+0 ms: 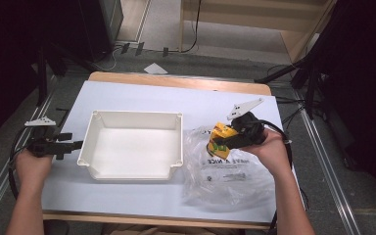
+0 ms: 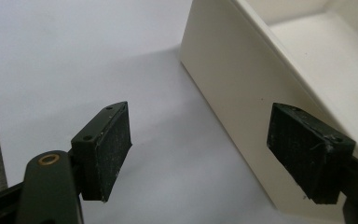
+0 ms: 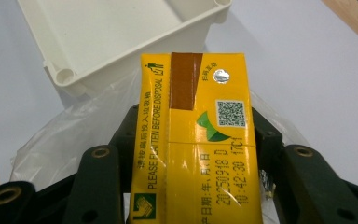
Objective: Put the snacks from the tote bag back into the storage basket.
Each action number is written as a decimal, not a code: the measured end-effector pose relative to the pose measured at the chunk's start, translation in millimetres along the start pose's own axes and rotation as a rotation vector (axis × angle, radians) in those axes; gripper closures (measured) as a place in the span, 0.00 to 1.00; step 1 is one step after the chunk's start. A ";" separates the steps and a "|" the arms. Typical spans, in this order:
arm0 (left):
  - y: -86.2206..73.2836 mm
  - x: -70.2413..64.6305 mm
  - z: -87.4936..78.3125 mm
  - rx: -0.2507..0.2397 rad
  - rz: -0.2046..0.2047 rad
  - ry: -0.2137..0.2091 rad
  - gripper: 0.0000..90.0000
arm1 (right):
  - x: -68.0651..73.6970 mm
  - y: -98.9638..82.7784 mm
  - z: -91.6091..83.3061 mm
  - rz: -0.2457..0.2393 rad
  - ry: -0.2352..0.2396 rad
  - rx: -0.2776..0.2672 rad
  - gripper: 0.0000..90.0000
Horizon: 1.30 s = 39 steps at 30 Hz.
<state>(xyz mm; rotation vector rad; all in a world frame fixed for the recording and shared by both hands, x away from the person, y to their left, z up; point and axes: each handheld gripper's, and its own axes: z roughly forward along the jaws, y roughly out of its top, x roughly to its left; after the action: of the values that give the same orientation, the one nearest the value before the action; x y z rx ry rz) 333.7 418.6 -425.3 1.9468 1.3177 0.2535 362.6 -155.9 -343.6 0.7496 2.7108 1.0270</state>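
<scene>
I am holding a yellow carton (image 3: 196, 140) pinched between the jaws of my right gripper (image 1: 229, 140), just above a clear bag (image 1: 225, 171) lying on the near right of the white table (image 1: 142, 95). My left gripper (image 1: 63, 145) is hovering at the near left with its pads (image 2: 105, 149) spread wide and nothing between them, just beside the left wall of the tray (image 1: 90, 137). The tray is sitting mid-table, left of the bag, its corner showing beyond the carton in the right gripper view.
</scene>
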 end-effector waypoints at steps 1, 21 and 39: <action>0.0 0.0 0.0 0.000 0.000 0.000 0.25 | 0.0 0.0 0.0 0.000 0.000 0.000 0.58; -3.2 0.4 -2.9 -0.002 -0.001 0.008 0.25 | 18.8 37.0 24.7 -0.108 0.074 -0.033 0.58; -2.6 -1.1 -2.7 -0.001 0.003 0.011 0.25 | 17.6 59.4 19.5 -0.149 0.114 -0.068 0.58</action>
<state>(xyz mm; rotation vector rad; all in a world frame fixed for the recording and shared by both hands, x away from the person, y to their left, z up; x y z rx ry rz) 329.9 419.4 -424.9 1.9494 1.3216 0.2670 377.1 -97.7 -318.8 0.4833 2.7602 1.1530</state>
